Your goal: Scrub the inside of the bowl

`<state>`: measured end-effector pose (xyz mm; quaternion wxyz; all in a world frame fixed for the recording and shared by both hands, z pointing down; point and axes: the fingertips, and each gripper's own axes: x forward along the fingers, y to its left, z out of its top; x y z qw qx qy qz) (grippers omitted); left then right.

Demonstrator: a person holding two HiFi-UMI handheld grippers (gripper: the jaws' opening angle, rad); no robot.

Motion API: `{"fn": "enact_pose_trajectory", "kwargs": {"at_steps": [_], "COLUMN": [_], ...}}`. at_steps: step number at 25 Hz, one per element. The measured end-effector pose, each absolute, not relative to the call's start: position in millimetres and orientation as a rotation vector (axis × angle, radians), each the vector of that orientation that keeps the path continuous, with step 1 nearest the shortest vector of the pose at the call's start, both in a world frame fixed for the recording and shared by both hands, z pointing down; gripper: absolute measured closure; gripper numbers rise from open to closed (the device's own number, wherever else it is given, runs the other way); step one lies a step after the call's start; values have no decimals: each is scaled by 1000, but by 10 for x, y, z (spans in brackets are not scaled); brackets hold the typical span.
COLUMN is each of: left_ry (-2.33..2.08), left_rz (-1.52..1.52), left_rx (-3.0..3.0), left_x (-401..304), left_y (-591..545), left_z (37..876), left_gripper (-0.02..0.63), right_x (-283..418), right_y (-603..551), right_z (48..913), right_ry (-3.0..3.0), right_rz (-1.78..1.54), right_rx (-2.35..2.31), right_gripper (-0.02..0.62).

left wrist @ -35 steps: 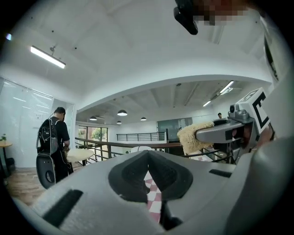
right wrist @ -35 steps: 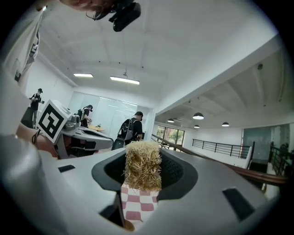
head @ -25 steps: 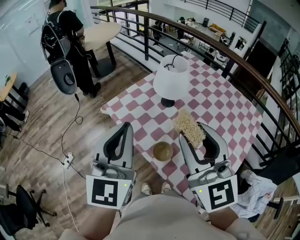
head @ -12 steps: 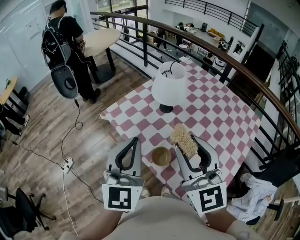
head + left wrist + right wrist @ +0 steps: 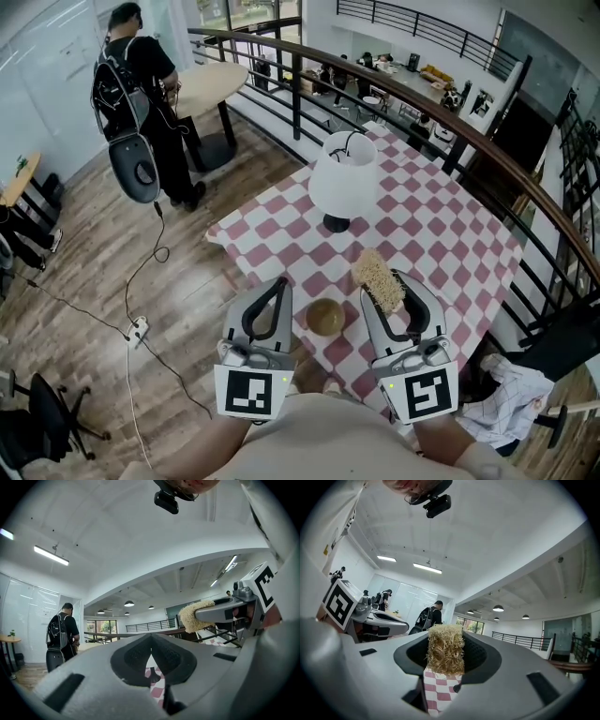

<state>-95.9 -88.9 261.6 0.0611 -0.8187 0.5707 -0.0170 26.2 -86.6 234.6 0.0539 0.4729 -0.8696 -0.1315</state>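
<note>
Over checkered table (image 5: 441, 216), scrubber (image 5: 377, 277) points lengthwise away.

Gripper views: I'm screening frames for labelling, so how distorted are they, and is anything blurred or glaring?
Left gripper view: circular fisheye with black corners; the shut left claw looms large and slightly soft; the ceiling strip light is bright but causes no wash-out. Right gripper view: same fisheye and dark corners; the scrubber in the claw reads sharp under even light.
</note>
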Motion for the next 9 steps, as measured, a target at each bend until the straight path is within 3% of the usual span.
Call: {"fn": "enact_pose_trajectory", "kwargs": {"at_steps": [9], "left_ry": [1695], "left_rz": [-99], "left_rx": [-2460], "left_x": [-972], "left_y": [-846], "left_z": [2632], "left_gripper": [591], "right_x": [108], "right_y": [-752], "right_z": [2363], "right_ry": [-2654], "right_rz": [-447], "right_rx": [1386], "right_gripper": [434]}}
